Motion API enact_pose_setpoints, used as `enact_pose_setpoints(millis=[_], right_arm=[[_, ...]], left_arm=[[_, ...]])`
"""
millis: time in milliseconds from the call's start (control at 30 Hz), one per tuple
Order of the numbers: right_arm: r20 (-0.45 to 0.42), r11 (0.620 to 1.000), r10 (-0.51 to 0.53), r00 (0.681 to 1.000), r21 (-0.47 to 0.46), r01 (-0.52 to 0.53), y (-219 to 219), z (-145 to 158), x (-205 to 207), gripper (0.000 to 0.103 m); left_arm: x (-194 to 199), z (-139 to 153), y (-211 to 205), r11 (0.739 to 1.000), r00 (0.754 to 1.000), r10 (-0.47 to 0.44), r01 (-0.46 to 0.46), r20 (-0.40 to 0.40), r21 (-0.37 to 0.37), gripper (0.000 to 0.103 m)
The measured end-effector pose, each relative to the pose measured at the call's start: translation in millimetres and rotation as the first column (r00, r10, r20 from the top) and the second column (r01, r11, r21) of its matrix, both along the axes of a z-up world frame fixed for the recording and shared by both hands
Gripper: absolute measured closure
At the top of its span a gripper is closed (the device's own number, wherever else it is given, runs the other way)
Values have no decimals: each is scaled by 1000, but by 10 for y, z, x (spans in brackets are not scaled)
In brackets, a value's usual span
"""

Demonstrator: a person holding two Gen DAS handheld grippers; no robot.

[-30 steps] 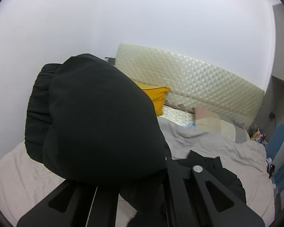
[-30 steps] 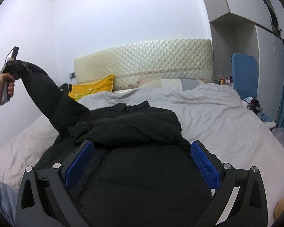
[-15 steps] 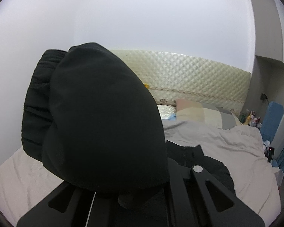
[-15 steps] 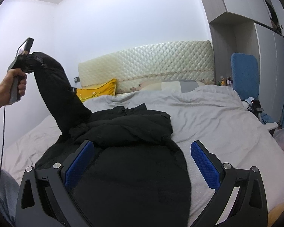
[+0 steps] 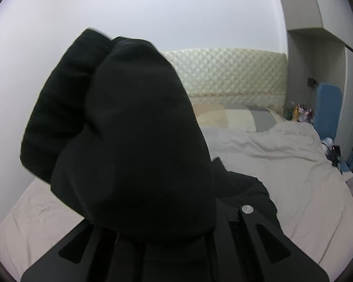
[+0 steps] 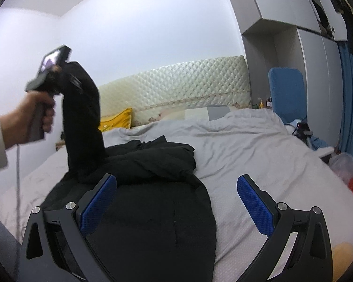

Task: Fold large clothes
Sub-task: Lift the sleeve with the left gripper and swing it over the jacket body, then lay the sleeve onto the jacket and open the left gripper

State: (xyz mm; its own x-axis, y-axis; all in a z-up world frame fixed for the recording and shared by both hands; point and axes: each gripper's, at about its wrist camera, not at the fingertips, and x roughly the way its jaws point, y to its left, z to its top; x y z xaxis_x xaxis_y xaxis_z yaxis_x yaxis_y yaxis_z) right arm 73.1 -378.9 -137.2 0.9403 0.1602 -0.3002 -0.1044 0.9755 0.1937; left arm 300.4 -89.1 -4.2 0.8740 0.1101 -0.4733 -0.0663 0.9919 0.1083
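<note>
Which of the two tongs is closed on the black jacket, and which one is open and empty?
The left tongs, raised at the left, are closed on the sleeve of the black padded jacket. The right tongs, with blue pads, stand open and empty above the jacket.

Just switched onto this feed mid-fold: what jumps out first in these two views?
The black jacket's sleeve stands lifted off the bed, clamped in the left hand-held gripper at the left of the right wrist view; up close it fills the left wrist view. The rest of the black jacket lies bunched on the grey bedsheet, with the right hand-held gripper open and empty just in front of it.
</note>
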Motion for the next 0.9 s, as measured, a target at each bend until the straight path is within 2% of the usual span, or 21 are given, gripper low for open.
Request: enact_pose_setpoints(millis=[167,433,567,633,767,833,900], right_arm=[[-7,999,-2,1000,54,2,-123,-50,35,0],[-41,997,-8,999,81,12,-177,-152,163,0],[-56,996,-11,998,86,16,-154,-196,238,0],[-60,997,-9,998,78,14,-128,-220,293,0],[-81,997,8,997,73,-2,-84,-281,382,0],[-79,998,12,997,66,-6,-60,-287,414,0],[-80,997,23,997,72,-17,-36,-295,457,0]], left_arm=[[109,-315,-369,998,998,-58,58,-33,-9,94],[268,-1071,-877,987,978,-163,161,-129,-31,91],[394,-1429,-1059,984,963,-177,174,-204,-29,88],[348,-1531,-1045,983,960,-184,178,-213,-45,87],[388,-1553,-1011,978,954,-207,197,-217,-66,81],[390,-1517,-989,970,946,-241,229,-219,-80,74],[425,-1582,-981,964,931,-265,246,-251,-106,60]])
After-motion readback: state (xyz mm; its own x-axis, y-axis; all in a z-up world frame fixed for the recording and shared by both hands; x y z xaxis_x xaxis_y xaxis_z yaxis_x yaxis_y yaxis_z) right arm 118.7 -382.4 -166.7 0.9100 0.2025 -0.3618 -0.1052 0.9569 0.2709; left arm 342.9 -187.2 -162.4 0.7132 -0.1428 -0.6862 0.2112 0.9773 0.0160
